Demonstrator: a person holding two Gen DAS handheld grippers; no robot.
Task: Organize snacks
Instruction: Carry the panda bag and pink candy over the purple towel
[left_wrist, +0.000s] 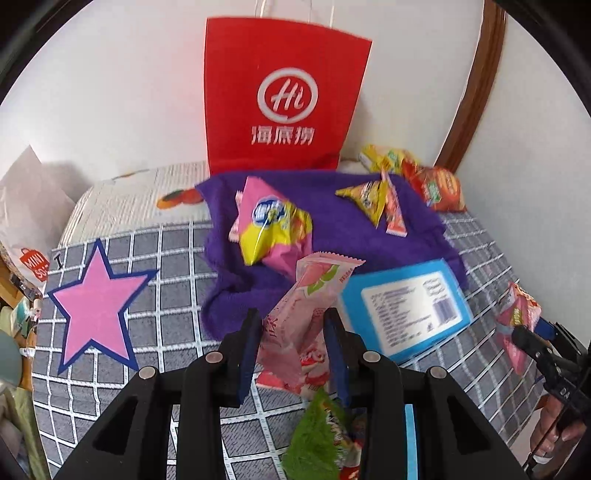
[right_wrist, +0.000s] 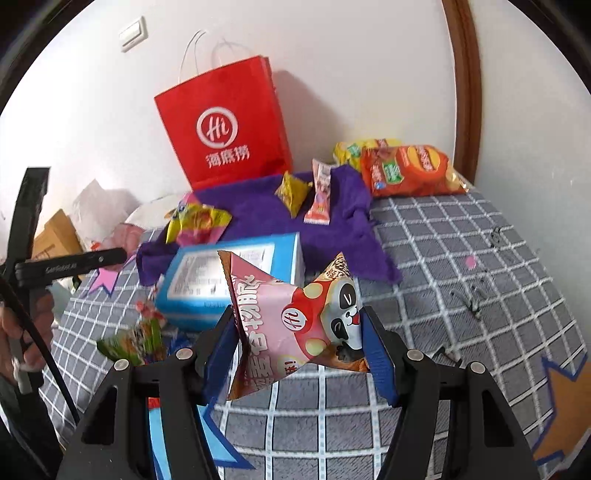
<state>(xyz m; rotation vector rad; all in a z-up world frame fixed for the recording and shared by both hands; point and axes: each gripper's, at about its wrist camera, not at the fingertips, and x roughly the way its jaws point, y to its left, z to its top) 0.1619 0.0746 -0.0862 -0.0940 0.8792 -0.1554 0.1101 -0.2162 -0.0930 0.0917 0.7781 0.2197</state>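
Bedspread's checked; red bag (left_wrist: 280, 96) sits straight ahead of both claws: left gripper (left_wrist: 293, 332) pinches pink wafer pack (left_wrist: 303, 306), right gripper (right_wrist: 301, 339) pinches panda pouch (right_wrist: 295, 317).

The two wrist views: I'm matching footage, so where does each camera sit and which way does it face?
Left wrist: on the left gripper, angled down over the bed toward the red bag; its fingers pinch a pink snack packet.
Right wrist: on the right gripper, same direction; holds a panda packet.
Shared: red bag, purple towel, blue box.

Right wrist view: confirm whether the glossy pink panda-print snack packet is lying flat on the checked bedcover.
No: the glossy pink panda-print snack packet is clamped between the right tongs, above the checked bedcover.
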